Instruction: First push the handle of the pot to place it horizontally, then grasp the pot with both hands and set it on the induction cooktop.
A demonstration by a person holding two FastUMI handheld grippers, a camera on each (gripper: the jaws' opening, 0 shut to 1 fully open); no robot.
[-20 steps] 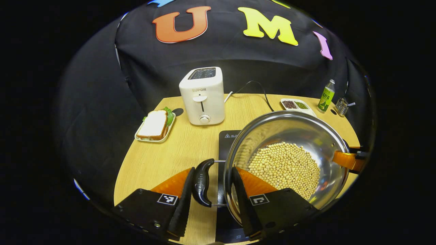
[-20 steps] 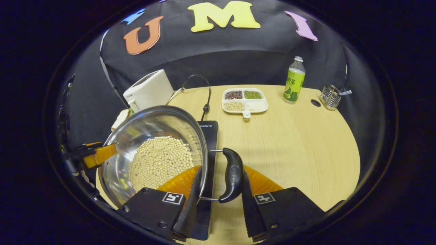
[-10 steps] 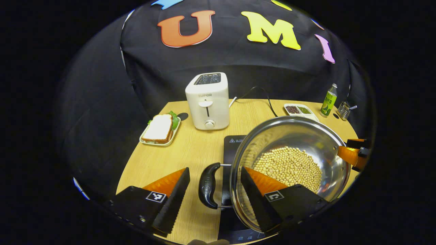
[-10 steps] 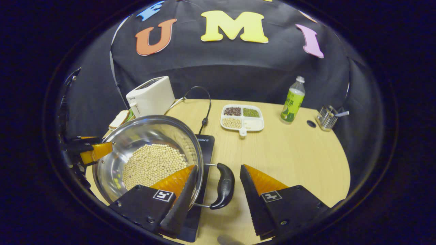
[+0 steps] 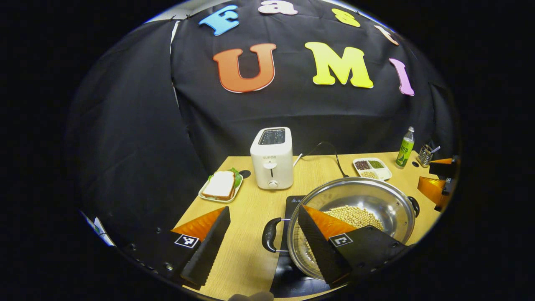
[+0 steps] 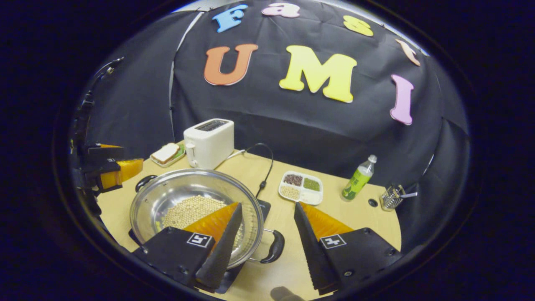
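A steel pot [image 5: 376, 195] holding pale beans sits on the black induction cooktop [image 5: 294, 201], its two black handles lying level to either side. The near handle [image 5: 269, 235] lies below and between the fingers of my left gripper [image 5: 263, 207], which is open and lifted clear. In the right gripper view the pot [image 6: 167, 195] is at lower left on the cooktop [image 6: 263, 205]. Its handle [image 6: 276, 246] lies under my right gripper [image 6: 267, 205], also open and holding nothing. Each gripper shows at the edge of the other's view: right gripper [image 5: 436, 184], left gripper [image 6: 110, 169].
A white toaster [image 5: 271, 159] with a black cable stands behind the cooktop, a sandwich on a plate [image 5: 220, 186] to its left. A divided tray of grains [image 6: 301, 187], a green bottle [image 6: 358, 177] and a wire holder [image 6: 391, 198] sit toward the back right.
Both grippers have opened, let go of the pot's handles, and drawn up and back. The pot has come down to rest on the cooktop.
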